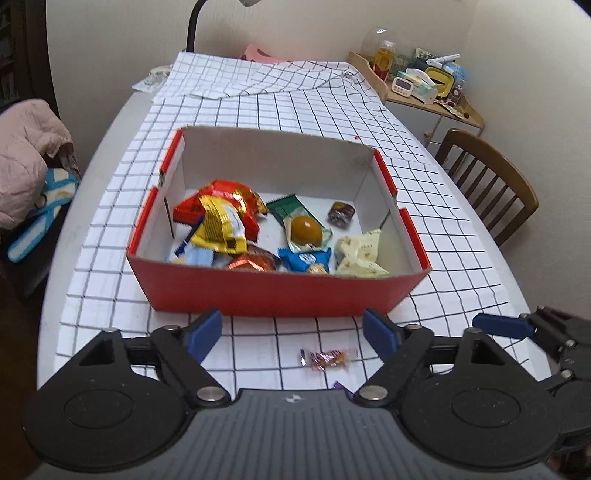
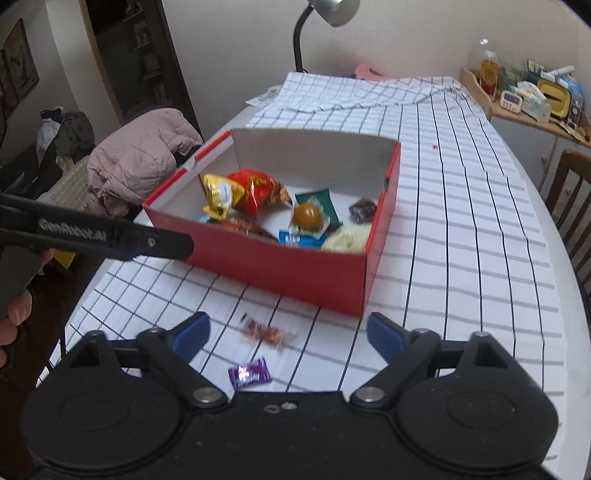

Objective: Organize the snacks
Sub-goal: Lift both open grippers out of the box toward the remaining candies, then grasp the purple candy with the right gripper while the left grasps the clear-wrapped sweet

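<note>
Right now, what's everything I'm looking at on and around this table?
Box: one, red outside, white inside, open, on the tablecloth.
Wrapped snacks in the box: about ten, in red, yellow, green, blue, cream and dark wrappers.
Orange candy: one, clear wrapper, on the cloth in front of the box.
Purple candy: one, nearer the camera than the orange one.
Tablecloth: one, white with a dark grid.
Lamp: one, silver head, black neck, far end.
Chair: one, brown wood, right side.
Pink jacket: one, left of the table.
Left gripper: blue pads, open.
Right gripper: blue pads, open.
</note>
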Demonstrator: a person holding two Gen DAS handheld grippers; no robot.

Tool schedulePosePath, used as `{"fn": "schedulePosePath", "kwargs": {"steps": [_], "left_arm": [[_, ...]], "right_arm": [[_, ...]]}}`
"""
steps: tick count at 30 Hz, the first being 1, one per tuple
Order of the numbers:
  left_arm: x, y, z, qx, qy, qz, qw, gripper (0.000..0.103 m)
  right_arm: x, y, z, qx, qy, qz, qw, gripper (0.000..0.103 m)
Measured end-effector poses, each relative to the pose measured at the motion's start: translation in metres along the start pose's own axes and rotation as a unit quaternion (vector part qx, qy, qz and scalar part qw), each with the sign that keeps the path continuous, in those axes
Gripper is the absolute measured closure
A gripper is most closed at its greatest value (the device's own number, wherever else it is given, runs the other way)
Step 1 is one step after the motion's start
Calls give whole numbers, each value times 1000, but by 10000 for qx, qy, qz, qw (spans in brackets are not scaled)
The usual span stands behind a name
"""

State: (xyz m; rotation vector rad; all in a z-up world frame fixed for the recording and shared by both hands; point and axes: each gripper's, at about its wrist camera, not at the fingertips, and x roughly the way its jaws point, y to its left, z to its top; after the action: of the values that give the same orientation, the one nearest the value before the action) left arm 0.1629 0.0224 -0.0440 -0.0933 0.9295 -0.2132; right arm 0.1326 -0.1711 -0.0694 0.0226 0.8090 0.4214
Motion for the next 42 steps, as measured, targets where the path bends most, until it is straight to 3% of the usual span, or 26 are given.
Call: {"fn": "schedulePosePath", "kwargs": {"steps": [7,17,26,31,39,42], "left_arm": [[4,12,-17,-81,-19,141,9999,18],[7,48,-27,-181,-66,342,9992,18],[14,74,-23,-82,-38,216,9997,18],[19,81,-22,21,6,136,9999,18],[27,83,-20,168,82,-5,9998,18],[29,78,-19,260,101,-58,9996,18]], "right_arm": [[23,12,-27,232,359,-166,9989,6],[66,29,-43,975,753,-893,9884,14],[95,47,-39,1423,923,-1594,9725,32],[105,61,-37,1293,995,-1869,9687,42],[107,66,-37,1268,1098,-1849,9683,61],[103,66,-40,1211,1082,-1748,9711,74]]}}
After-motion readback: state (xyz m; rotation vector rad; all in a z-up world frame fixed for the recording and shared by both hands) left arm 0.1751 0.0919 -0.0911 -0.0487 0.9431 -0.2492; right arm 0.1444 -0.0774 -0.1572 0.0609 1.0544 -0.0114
